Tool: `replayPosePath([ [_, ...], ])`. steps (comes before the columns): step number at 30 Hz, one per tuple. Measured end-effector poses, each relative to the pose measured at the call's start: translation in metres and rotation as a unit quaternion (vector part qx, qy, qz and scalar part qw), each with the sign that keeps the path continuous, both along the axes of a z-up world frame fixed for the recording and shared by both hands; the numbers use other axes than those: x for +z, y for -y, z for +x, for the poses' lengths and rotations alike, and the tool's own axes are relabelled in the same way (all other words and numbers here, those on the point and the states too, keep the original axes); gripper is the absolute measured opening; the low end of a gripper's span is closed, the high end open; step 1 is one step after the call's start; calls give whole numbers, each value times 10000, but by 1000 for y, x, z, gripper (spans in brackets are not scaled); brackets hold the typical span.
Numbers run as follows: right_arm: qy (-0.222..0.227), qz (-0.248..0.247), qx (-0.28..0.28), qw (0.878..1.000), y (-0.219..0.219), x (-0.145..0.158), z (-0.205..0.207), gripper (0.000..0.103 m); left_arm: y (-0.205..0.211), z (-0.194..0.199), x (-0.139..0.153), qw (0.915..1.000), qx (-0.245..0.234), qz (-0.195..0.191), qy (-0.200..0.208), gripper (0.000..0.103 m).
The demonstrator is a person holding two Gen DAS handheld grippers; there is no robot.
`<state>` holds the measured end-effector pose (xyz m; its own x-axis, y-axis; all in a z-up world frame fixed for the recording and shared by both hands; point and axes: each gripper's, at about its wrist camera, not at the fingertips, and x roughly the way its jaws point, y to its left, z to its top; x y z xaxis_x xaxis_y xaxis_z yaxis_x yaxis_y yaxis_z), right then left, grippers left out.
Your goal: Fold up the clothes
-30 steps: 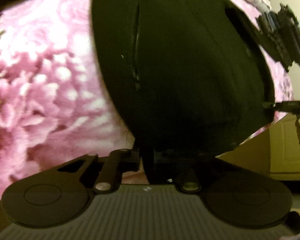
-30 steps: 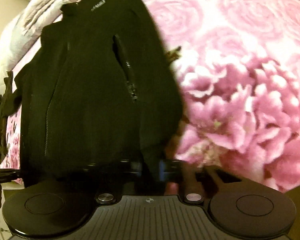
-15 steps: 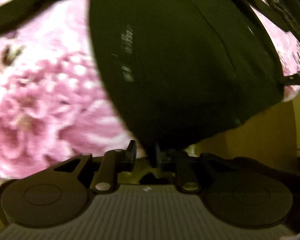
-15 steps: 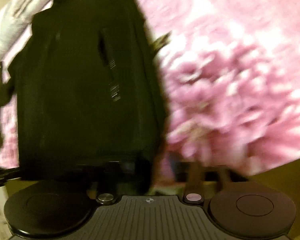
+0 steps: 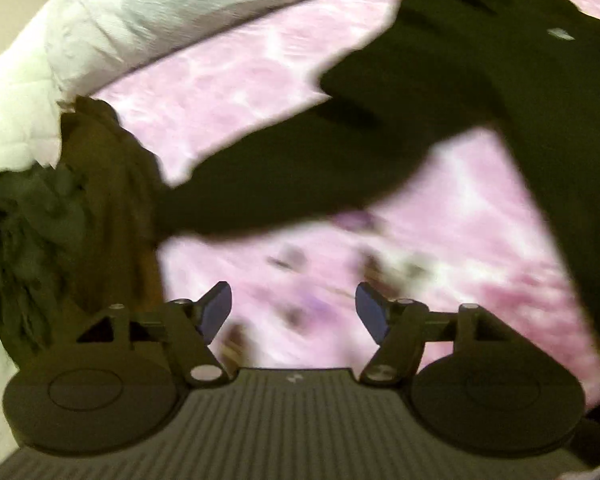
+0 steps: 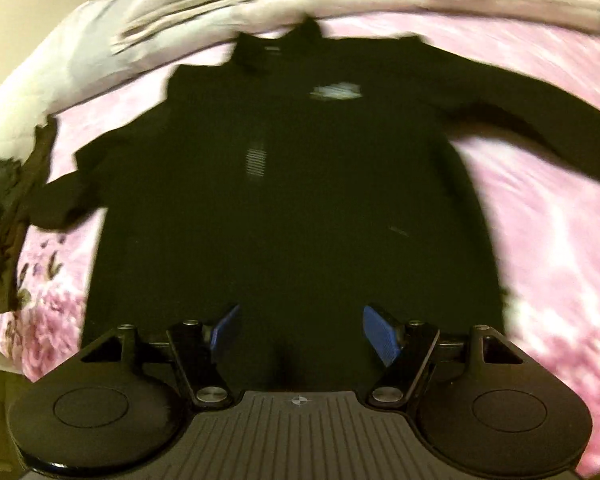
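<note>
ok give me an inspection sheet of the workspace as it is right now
surface: pink floral bedspread, largely covered by the garment.
job's things: black zip jacket lying flat, front up, both sleeves spread out; left sleeve reaches towards the pile.
clutter: heap of dark clothes at the bed's left edge.
grippers: left tool open over the bedspread, holding nothing; right tool open over the jacket hem, holding nothing.
cables: nothing seen.
surroundings: white quilted duvet behind the jacket.

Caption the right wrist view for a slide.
Black jacket spread flat, sleeves out, on a pink floral bedspread; right gripper, jaws open, above its hem.
</note>
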<state>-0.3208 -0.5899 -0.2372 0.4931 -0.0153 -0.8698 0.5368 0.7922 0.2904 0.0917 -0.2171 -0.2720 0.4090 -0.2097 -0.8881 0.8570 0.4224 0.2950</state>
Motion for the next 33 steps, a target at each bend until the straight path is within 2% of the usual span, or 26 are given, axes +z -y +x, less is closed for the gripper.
replayPosePath([
  [2,47,-41,50,10000,-24,-9,40,71,6,54,-8,9999,-144,-26,25,71],
  [5,-8,34,118,9999,-67,-25,92,71,16,124,-25,9991,-378,-82,-147,71],
  [8,-118,113,182,9997,-96,-34,140,71,28,170,-46,9978,-416,-97,-500,68],
  [9,-153,147,213,9995,-105,-37,154,71,30,177,-51,9967,-411,-108,-692,63],
  [10,-196,153,281,9993,-113,-38,166,71,33,185,-57,9952,-406,-119,-884,52],
  [13,-347,83,457,9983,-127,-37,190,71,40,209,-73,9884,-391,-150,-1457,45],
  [15,-393,119,424,9983,-132,-34,196,71,42,211,-80,9868,-424,-188,-1554,40],
  [16,-412,153,368,9984,-133,-33,200,71,40,209,-76,9865,-449,-248,-1555,33],
  [17,-430,186,312,9984,-133,-32,203,71,39,208,-72,9862,-474,-308,-1556,12],
  [18,-423,198,306,9984,-135,-31,206,71,35,207,-66,9861,-475,-383,-1547,5],
  [21,-385,219,326,9985,-140,-26,216,71,2,206,-15,9903,-303,-758,-1121,5],
  [24,-347,240,346,9985,-145,-21,225,71,-47,213,22,9929,216,-862,-789,5],
  [26,-338,344,355,9982,-151,-26,231,71,-72,217,24,9922,507,-764,-840,11],
  [27,-346,402,351,9980,-155,-29,234,71,-80,217,21,9923,603,-677,-843,17],
  [29,-395,499,352,9974,-161,-36,238,71,-87,213,12,9942,722,-404,-685,16],
  [30,-426,531,384,9969,-165,-39,239,71,-90,211,9,9945,781,-312,-631,19],
  [33,-582,596,325,9960,-171,-49,230,71,-91,203,6,9928,862,-398,-725,22],
])
